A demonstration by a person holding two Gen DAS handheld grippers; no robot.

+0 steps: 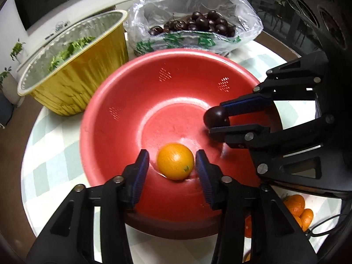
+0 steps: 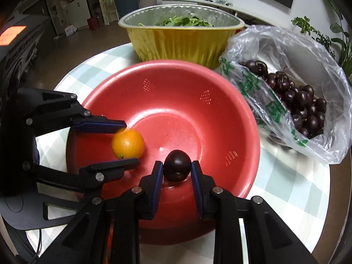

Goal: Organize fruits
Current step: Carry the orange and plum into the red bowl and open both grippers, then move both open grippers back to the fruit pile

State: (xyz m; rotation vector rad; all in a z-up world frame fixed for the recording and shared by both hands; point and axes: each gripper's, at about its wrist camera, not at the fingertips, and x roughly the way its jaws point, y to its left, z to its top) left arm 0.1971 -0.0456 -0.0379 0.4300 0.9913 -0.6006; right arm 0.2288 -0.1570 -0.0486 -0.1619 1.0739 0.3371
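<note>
Red bowl [image 2: 246, 118]: R gripper [image 2: 177, 169] clamps cherry [image 2: 177, 168], may squash; L gripper [image 1: 172, 165] apart round orange [image 1: 175, 164], may roll.

Round orange fruit [image 1: 175, 162]: rested inside red plastic colander bowl [image 1: 123, 101], near side.
Dark glossy cherry [image 2: 177, 168]: held above bowl's right side.

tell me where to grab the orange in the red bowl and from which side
Grip the small round orange across its widest middle, coming from the near rim of the red plastic colander bowl, where the open left tool already flanks it. It is smooth and may roll, so centre it.
</note>
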